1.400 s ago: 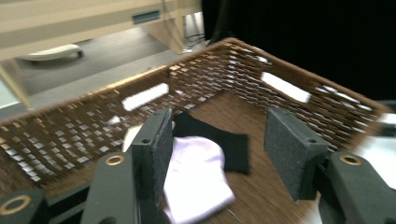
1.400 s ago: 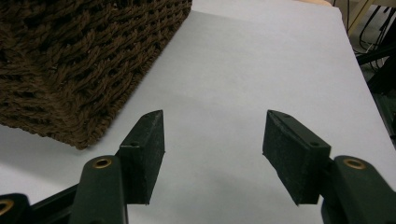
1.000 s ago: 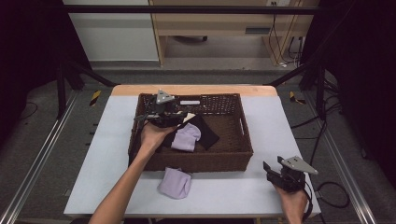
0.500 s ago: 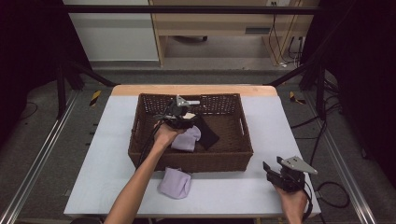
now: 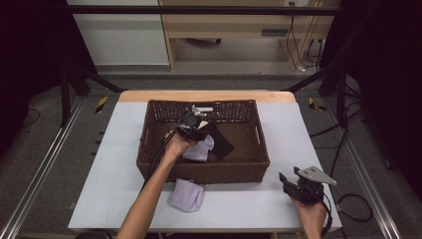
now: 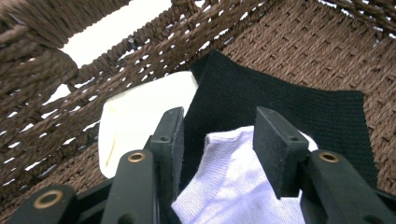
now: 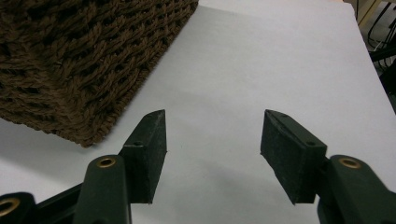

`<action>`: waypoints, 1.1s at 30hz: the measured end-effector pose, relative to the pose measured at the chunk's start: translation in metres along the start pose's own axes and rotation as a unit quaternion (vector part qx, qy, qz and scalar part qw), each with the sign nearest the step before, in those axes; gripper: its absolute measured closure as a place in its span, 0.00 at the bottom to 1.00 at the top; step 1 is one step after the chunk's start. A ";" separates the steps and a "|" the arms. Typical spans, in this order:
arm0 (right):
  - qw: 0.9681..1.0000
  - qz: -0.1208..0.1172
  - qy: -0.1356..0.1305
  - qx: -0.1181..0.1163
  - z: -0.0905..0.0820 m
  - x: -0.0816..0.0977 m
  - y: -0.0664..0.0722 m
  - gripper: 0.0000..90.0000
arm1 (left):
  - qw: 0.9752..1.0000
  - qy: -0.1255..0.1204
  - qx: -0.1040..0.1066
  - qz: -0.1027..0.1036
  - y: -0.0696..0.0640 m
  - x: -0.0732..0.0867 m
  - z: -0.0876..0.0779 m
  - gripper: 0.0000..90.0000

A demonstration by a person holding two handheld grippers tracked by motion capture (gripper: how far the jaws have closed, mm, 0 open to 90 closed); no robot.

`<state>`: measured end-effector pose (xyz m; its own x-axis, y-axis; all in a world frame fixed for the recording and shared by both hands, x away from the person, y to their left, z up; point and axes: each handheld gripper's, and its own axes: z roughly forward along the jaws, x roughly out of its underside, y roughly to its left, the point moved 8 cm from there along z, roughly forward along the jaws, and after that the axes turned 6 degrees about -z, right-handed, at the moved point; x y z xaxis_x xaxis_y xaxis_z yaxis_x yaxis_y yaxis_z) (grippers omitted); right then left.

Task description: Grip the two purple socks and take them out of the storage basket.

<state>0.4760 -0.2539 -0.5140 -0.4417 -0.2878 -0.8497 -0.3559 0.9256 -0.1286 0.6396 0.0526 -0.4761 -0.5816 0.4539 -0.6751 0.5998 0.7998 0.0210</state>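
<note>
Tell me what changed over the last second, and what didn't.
The left gripper moved from the basket's left side toward its middle and sank onto the lavender cloth in the basket; its jaws have been closing around the cloth, not yet pinching it. The right gripper, the black cloth and the lavender cloth on the table stayed put.

The lavender sock lies crumpled inside the wicker basket, near its middle — its toe resting on a flat black cloth. A cream-white piece sits beside that cloth, against the basket's woven wall — partly tucked under.
</note>
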 end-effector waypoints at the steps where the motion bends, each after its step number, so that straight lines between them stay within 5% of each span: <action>1: 1.000 0.000 0.001 0.000 0.000 0.000 0.000 0.45 | 1.000 0.005 0.001 0.001 0.000 0.001 0.001 0.60; 8: 1.000 0.001 0.001 0.001 0.000 -0.001 0.000 0.46 | 0.998 0.049 -0.001 0.035 -0.005 0.008 0.010 0.68; 13: 1.000 -0.001 0.002 0.001 0.000 0.000 0.000 0.46 | 0.998 0.064 -0.002 0.023 -0.004 0.011 0.009 0.89; 19: 1.000 -0.002 0.001 0.001 -0.002 0.000 0.000 0.47 | 0.998 0.067 0.006 0.010 -0.004 0.010 0.002 0.95; 27: 1.000 -0.003 0.000 0.004 -0.002 0.001 -0.002 0.47 | 0.999 -0.023 0.026 0.020 -0.013 -0.009 -0.032 0.97; 30: 1.000 0.000 -0.001 0.003 -0.003 0.000 -0.002 0.47 | 0.996 -0.071 0.056 0.008 -0.018 -0.019 -0.052 0.97; 33: 1.000 0.003 -0.001 0.004 -0.003 0.000 -0.002 0.48 | 0.992 -0.110 0.058 0.010 -0.021 -0.025 -0.072 0.97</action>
<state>0.4741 -0.2570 -0.5123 -0.4412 -0.2825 -0.8518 -0.3473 0.9289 -0.1282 0.6022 0.0522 -0.4065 -0.4435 0.3622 -0.8199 0.6768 0.7350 -0.0414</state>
